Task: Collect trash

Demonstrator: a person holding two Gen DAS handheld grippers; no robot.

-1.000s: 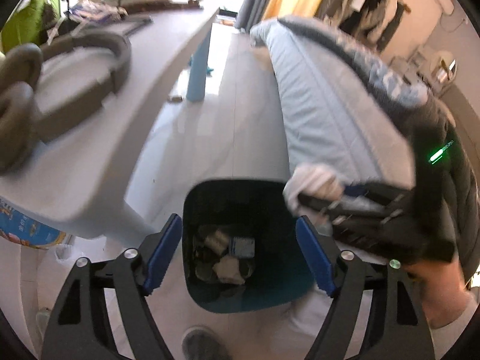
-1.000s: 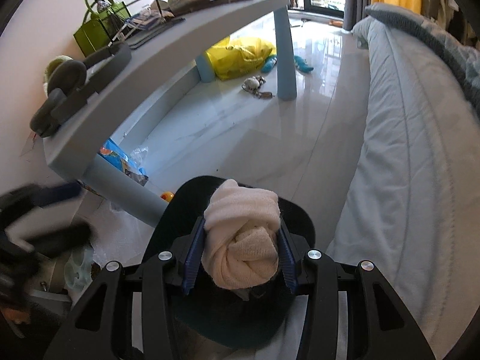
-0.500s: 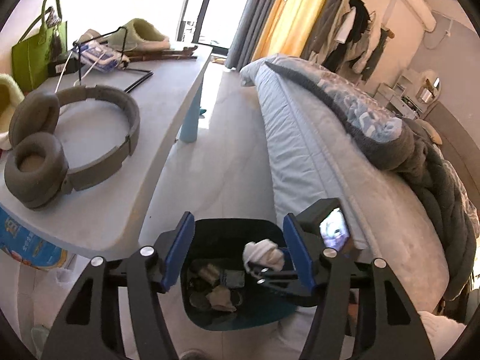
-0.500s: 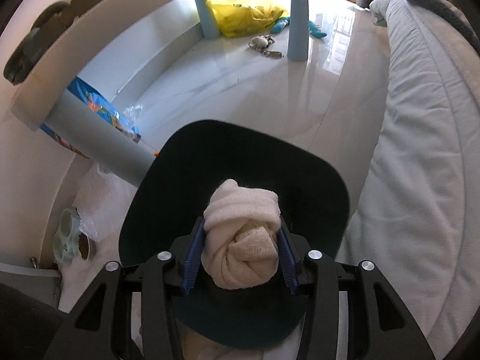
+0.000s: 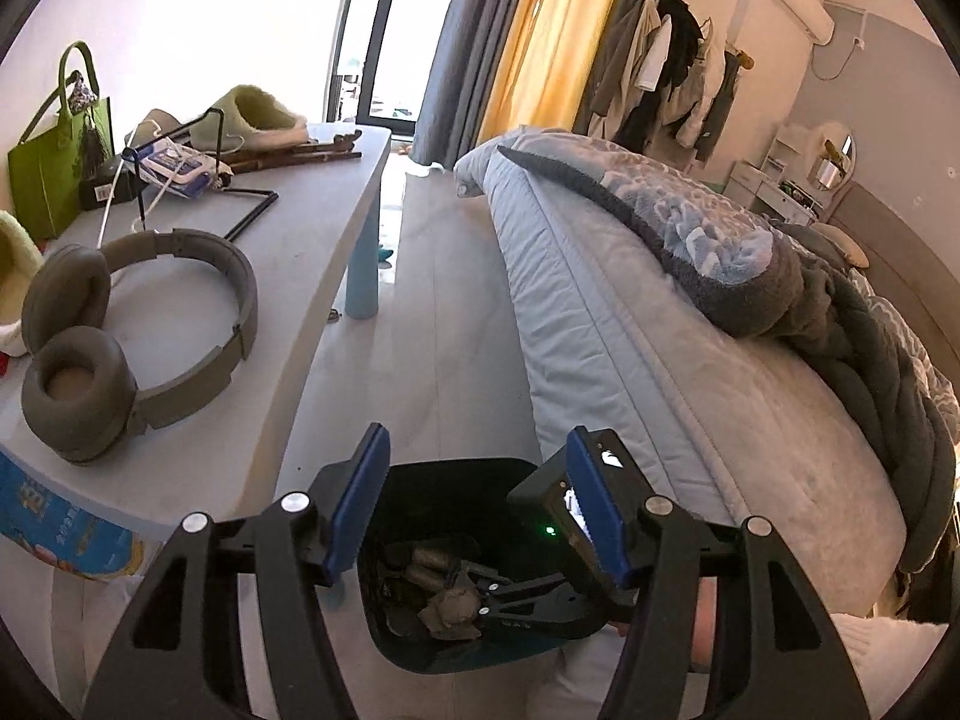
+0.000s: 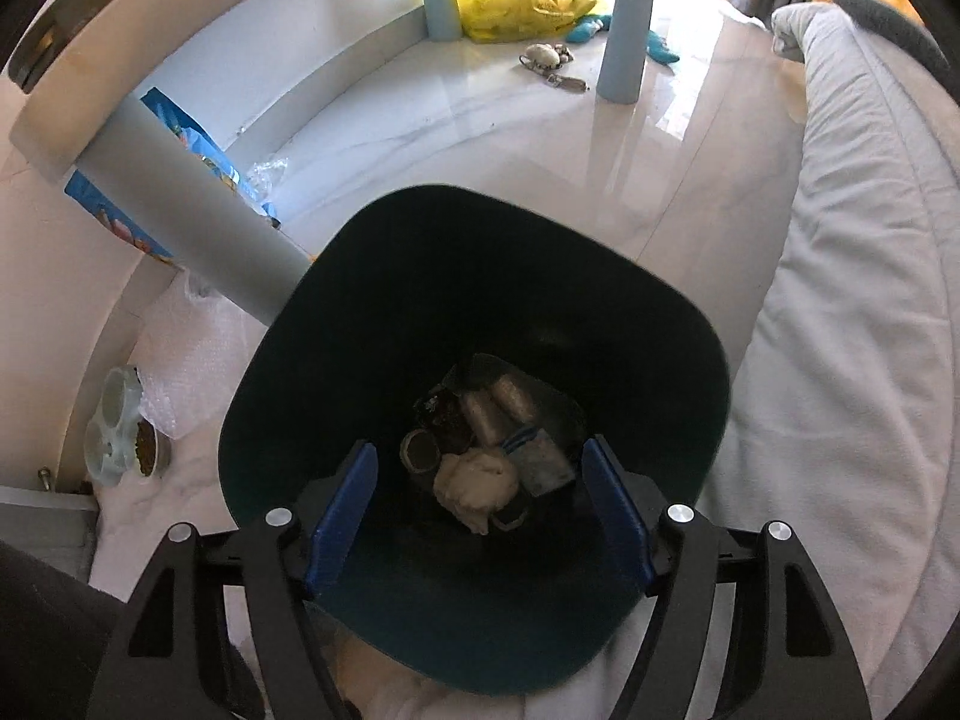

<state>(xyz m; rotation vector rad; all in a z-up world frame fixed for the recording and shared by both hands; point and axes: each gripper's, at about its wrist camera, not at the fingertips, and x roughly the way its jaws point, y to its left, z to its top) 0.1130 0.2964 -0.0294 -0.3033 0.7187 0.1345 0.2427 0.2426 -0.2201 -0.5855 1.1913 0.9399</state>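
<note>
A dark teal bin (image 6: pixel 690 312) stands on the floor between table and bed. My right gripper (image 6: pixel 478 450) hangs over its mouth, pointing steeply down, its jaws opening with nothing pressed between the blue pads. The white tissue wad (image 6: pixel 477 486) lies loose on the bin's bottom among other trash: two grey rolls (image 6: pixel 498 408) and a blue-striped packet (image 6: pixel 537 459). My left gripper (image 5: pixel 477 441) is open and empty above the bin (image 5: pixel 456 660). In the left wrist view the right gripper (image 5: pixel 480 591) reaches down into the bin.
A grey table (image 5: pixel 288 276) on the left carries headphones (image 5: pixel 138 330), a green bag (image 5: pixel 54 162) and a slipper (image 5: pixel 258 114). The bed (image 5: pixel 690 372) runs along the right. A table leg (image 6: pixel 198 216) stands by the bin; a yellow bag (image 6: pixel 516 0) lies farther off.
The right gripper sank toward the bin and spread its jaws; the white wad left them and now lies in the bin. The left gripper rose and narrowed a little.
</note>
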